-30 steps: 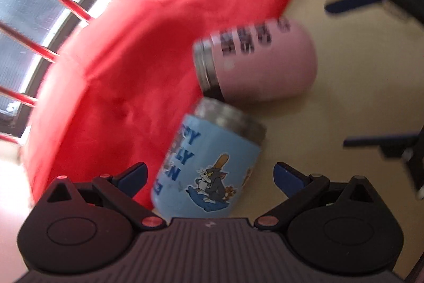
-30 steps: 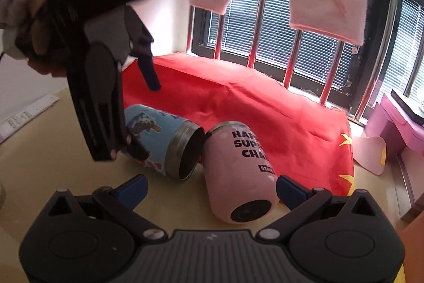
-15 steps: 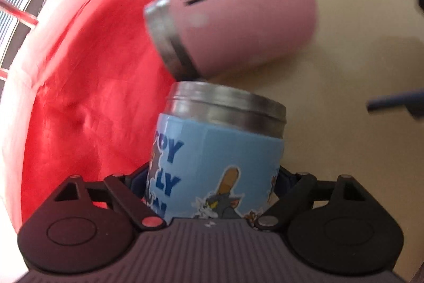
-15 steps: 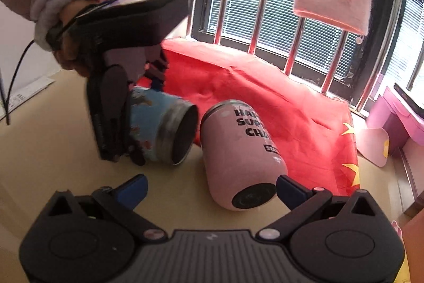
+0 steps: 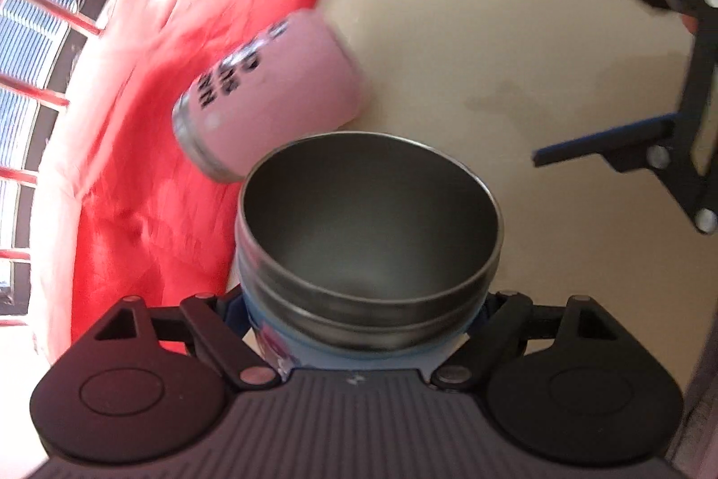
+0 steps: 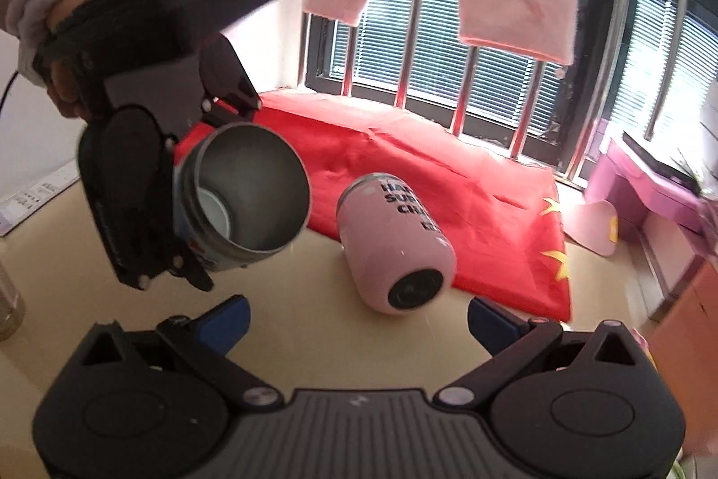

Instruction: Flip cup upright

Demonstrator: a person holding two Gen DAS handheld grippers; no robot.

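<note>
Right wrist view: the left gripper point(image 6: 197, 209), held by a hand in a lilac fleece sleeve, pinches a blue steel-rimmed cup point(image 6: 242, 200) by its body and holds it in the air above the beige tabletop point(image 6: 314, 326). The cup is tilted, its long axis slanting, its open mouth facing up and toward the camera; the bare metal inside shows. Its printed picture is mostly hidden by the fingers and cannot be read.

Beside it a pink cup with a steel rim point(image 6: 395, 241) lies on its side, base toward the camera, rim end resting on a red cloth with yellow stars point(image 6: 448, 187). Black capitals on it read partly "HA", "SU", "CH"; the rest curves out of sight.

The right gripper point(image 6: 356, 319) hovers low over the table with its blue-tipped fingers spread wide, holding nothing.

Left wrist view: the blue cup point(image 5: 368, 236) sits clamped between the left gripper's fingers, mouth open to the camera, with the blurred pink cup point(image 5: 269, 93) beyond it.
</note>
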